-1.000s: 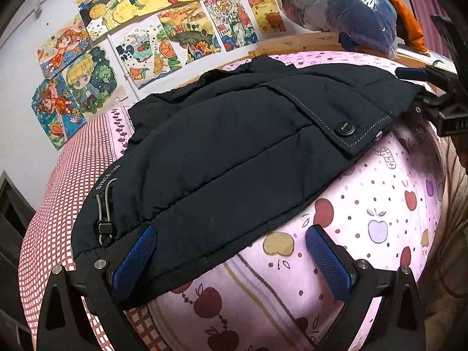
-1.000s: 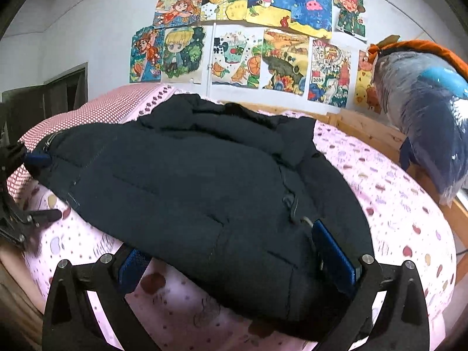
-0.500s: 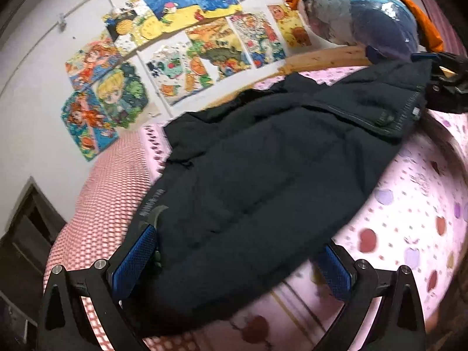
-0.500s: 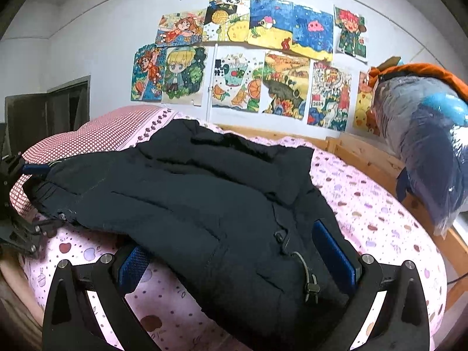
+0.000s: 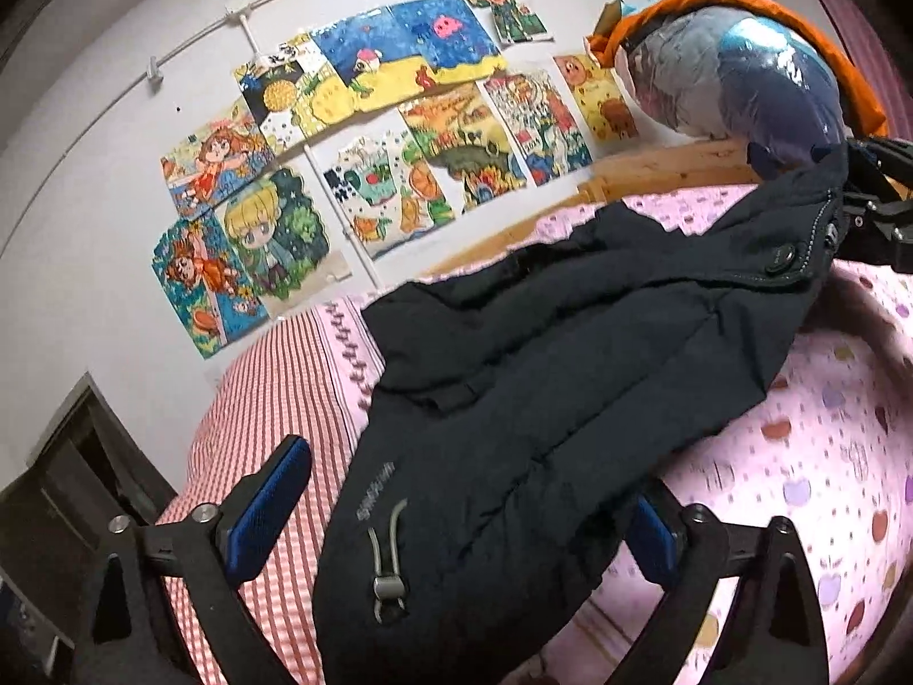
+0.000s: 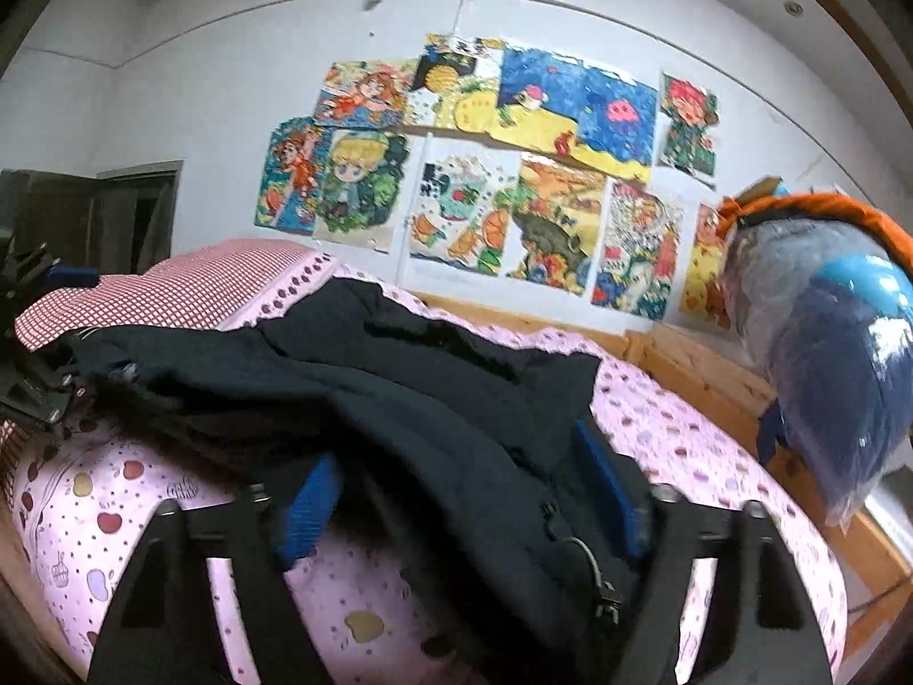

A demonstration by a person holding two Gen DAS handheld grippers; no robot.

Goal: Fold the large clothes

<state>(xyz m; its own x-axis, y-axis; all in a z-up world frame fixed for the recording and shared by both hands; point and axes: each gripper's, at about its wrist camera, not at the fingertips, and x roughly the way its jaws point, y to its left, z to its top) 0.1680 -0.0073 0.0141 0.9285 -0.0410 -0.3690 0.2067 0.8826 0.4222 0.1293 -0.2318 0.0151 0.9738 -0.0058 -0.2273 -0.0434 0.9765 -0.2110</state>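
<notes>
1. Nearest me, my left gripper (image 5: 462, 514) stands wide; its jaws have just been closing a little. The hem of the jacket (image 5: 570, 377) hangs between them. The left blue pad (image 5: 268, 514) is clear of the cloth; the right pad is half covered by it, so I cannot tell if it presses.
2. My right gripper (image 6: 462, 491) has just been closing, and its jaws now pinch a bunched fold of the jacket (image 6: 399, 399) at the other hem corner.
3. The jacket is lifted at both near corners and sags in the middle; its far part lies on the bed (image 5: 827, 456), on the pink sheet.
4. A toggle cord (image 5: 388, 559) shows on the hem in the left view; the right view shows another (image 6: 593, 571), blurred.
5. Only the left view shows a snap button (image 5: 780, 256) on the flap near my right gripper (image 5: 873, 217), which is cut off at the edge there.
6. Only the right view shows my left gripper (image 6: 40, 354) as a dark shape at the frame's left side; its jaws are hard to make out.
7. Further back lies a red checked pillow (image 6: 188, 285).
8. A bagged bundle (image 6: 827, 354) sits on the wooden rail (image 6: 702, 365) to the right.
9. Drawings (image 6: 485, 171) cover the far wall.
10. A dark doorway (image 6: 131, 217) stands at the far left; its inside is too dark to read.
</notes>
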